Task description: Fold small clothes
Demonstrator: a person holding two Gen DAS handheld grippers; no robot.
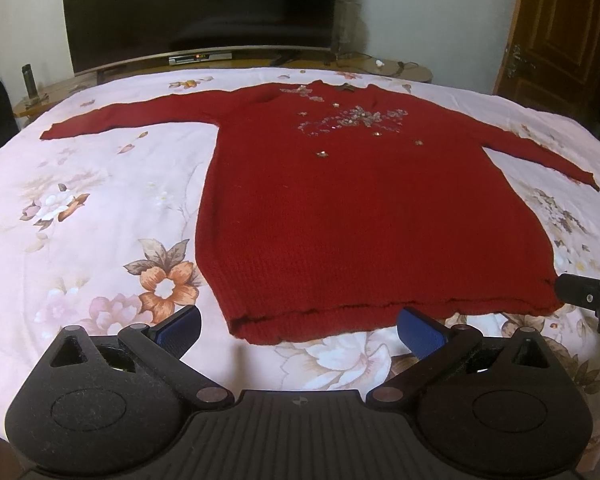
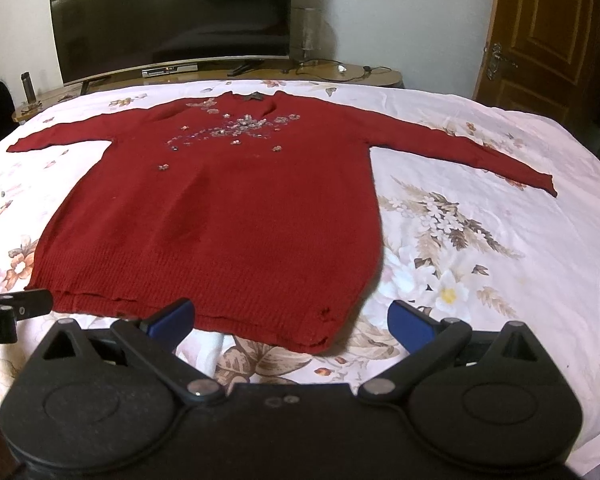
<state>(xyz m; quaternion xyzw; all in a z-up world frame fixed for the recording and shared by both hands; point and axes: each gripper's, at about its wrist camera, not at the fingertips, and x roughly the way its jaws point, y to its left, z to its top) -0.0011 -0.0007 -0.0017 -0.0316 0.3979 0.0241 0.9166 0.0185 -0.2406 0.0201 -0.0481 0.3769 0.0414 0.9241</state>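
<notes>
A red knit sweater [image 1: 340, 208] with sequin flowers on the chest lies flat on the bed, face up, both sleeves spread out; it also shows in the right wrist view [image 2: 228, 216]. My left gripper [image 1: 298, 330] is open and empty just before the hem's left corner. My right gripper [image 2: 292, 322] is open and empty just before the hem's right corner. Part of the right gripper shows at the left wrist view's right edge [image 1: 592, 300]. Part of the left gripper shows at the right wrist view's left edge [image 2: 12, 308].
The bed has a pink floral sheet [image 1: 80, 208]. Behind it stands a low wooden cabinet [image 2: 352, 74] with a large dark TV [image 1: 200, 8], a set-top box and cables. A wooden door [image 2: 548, 36] is at the right. A bottle [image 1: 28, 80] stands at the left.
</notes>
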